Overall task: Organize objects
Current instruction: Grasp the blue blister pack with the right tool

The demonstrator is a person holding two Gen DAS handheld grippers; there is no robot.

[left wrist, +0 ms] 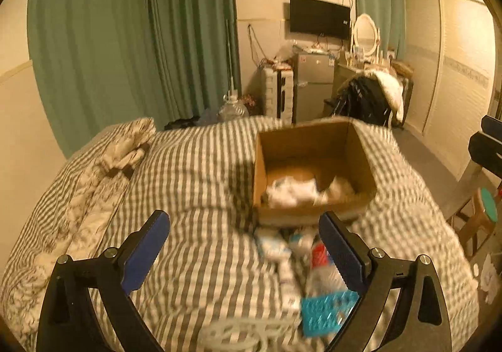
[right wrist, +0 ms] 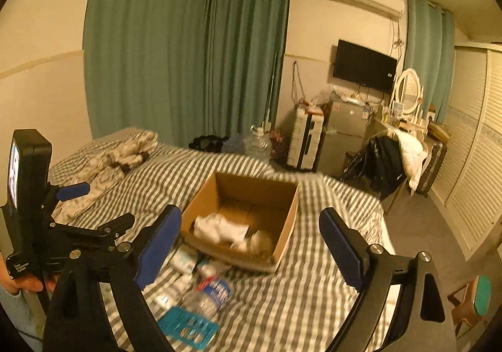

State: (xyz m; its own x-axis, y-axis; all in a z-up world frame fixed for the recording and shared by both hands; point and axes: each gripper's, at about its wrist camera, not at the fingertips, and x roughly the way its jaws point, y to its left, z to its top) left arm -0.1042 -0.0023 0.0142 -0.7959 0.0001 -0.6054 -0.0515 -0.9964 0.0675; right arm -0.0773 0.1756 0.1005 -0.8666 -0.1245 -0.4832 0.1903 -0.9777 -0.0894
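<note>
Sitting on striped bedding (left wrist: 194, 182), square cardboard box (left wrist: 313, 144) holds crumpled white items (left wrist: 291, 192).

Dim warm yellow indoor light, your views bowed by fisheye with black vignetted corners, motion blur smearing the cardboard box (left wrist: 313, 170) and striped bedding (left wrist: 194, 182) ahead of your claws, dark shadow left of box.

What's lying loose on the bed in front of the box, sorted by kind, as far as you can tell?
Clear plastic bottle: 1
Teal blister pack: 1
Small white packets: blurred, at least 2
Total: at least 4, all outside the cardboard box.
</note>
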